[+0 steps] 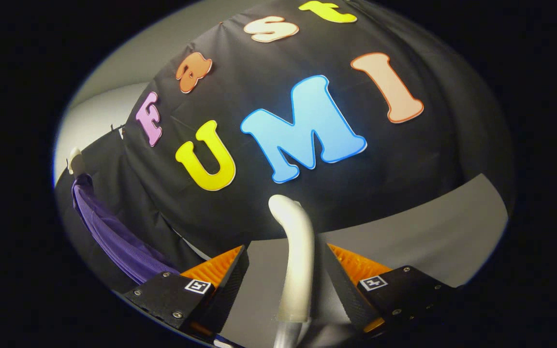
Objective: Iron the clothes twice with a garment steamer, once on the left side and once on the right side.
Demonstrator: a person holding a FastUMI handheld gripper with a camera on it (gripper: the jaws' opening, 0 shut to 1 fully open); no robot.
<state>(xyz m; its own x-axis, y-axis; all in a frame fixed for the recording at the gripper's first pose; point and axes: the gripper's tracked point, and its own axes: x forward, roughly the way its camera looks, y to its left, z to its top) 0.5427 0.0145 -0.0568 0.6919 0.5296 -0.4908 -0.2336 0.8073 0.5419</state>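
Observation:
A white garment steamer (pixel 297 261) with a curved tip stands up between my gripper's two fingers. My gripper (pixel 286 247) is open: a gap shows on each side of the steamer, wider on the left, and neither finger touches it. The steamer's lower part is hidden below the fingers. A purple ribbed garment (pixel 114 237) hangs off to the left beyond the left finger, on a white hanger (pixel 74 162) in front of the black cloth wall. The whole view is tilted.
A grey surface (pixel 428 227) stretches ahead of the fingers up to the black cloth wall (pixel 404 159). A pale wall (pixel 99 111) shows beyond the cloth at the far left, above the hanger.

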